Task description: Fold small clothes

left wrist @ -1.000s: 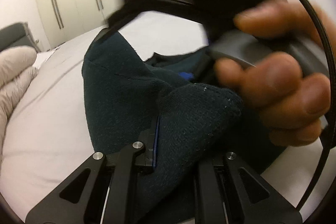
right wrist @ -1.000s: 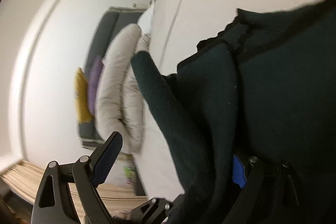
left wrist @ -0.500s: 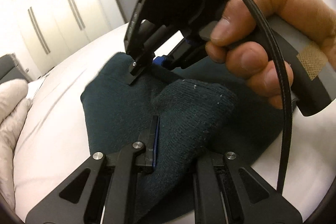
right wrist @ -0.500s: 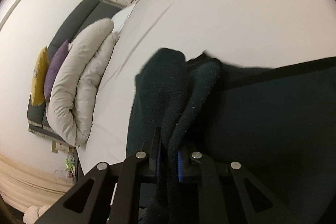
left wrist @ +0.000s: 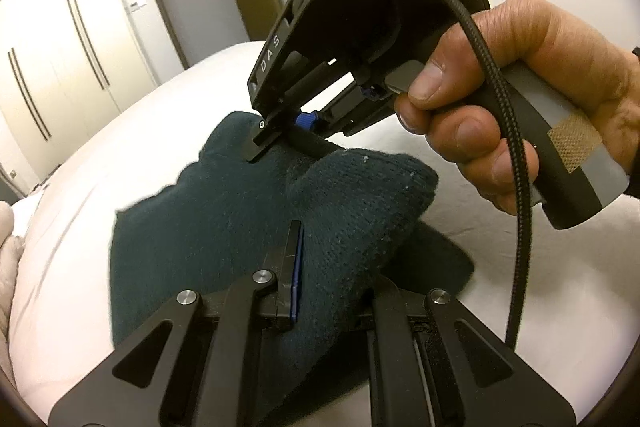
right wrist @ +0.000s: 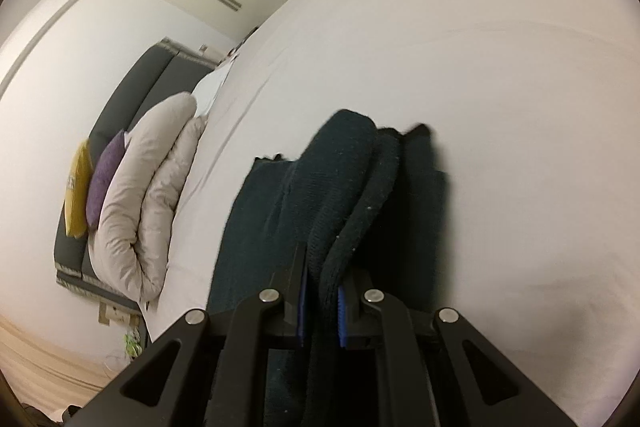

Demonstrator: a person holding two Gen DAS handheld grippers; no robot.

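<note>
Jaws, left gripper (left wrist: 320, 267): clamped on a fold of dark teal knitted garment (left wrist: 224, 219).
Jaws, right gripper (right wrist: 322, 303): pinching the garment's edge.
Garment: on white bed sheet (right wrist: 500, 75).
Hand (left wrist: 520, 99): right of garment.

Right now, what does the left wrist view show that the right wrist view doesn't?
Only the left wrist view shows the right gripper from outside, the person's hand on its handle, its black cable, and the wardrobe doors. Only the right wrist view shows the folded duvet, the purple cushion and yellow cushion against the dark headboard. Both show the dark green knit garment on the white bed, pinched in each camera's own shut gripper.
</note>
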